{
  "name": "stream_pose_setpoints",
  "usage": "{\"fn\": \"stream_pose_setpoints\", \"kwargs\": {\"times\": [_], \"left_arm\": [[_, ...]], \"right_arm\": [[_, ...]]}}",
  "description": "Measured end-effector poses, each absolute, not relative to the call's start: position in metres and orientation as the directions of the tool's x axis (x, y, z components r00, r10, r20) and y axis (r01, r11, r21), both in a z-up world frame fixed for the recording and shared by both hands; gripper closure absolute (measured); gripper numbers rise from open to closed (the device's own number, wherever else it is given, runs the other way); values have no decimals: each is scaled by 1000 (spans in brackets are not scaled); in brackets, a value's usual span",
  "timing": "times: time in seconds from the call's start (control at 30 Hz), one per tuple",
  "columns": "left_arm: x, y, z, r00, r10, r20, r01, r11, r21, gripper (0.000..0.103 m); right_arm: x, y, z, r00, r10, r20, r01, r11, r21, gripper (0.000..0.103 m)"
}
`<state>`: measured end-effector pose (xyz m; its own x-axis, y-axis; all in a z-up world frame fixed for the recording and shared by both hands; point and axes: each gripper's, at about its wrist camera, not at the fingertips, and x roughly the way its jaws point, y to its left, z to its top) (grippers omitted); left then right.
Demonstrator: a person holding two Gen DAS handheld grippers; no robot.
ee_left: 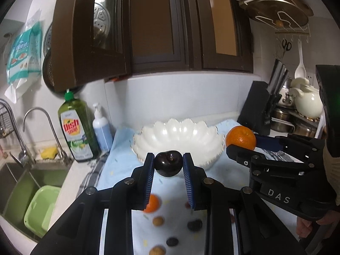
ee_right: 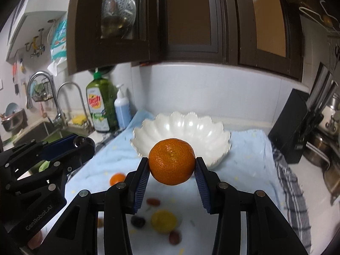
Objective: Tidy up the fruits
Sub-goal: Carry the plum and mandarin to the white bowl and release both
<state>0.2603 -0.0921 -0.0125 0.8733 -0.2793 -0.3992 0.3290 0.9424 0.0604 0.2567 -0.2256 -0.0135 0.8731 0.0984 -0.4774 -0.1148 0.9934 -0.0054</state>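
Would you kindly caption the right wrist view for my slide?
Right gripper holds an orange before the empty white bowl, fruit scattered on the blue towel below.

Counter [ee_right: 306,170]: blue towel [ee_right: 244,170] spread; white bowl [ee_right: 182,131], loose fruit [ee_right: 163,221] on towel.

Glossy dark plum [ee_left: 169,163], frame centre, lifted, clamped between blue pads. Round dimpled orange mandarin [ee_right: 171,162], centre, likewise clamped. White scalloped bowl [ee_right: 221,142] behind, upright. Small fruits lower frame, blurred.
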Motion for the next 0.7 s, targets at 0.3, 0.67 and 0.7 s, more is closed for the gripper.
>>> {"fn": "stream_pose_setpoints", "kwargs": {"times": [0.3,0.67,0.7], "left_arm": [[313,-108,4,883,-276,-380,335,937,99,76],[391,-125,2,850,-285,-443,360,928,93,76],[397,-126,1,846,-287,-449,363,927,93,76]], "right_arm": [[309,-238,1,880,60,-471,-78,997,-18,59],[382,-250,-3,851,40,-523,-56,998,-16,59],[387,-251,-4,848,39,-528,-58,998,-18,59]]}}
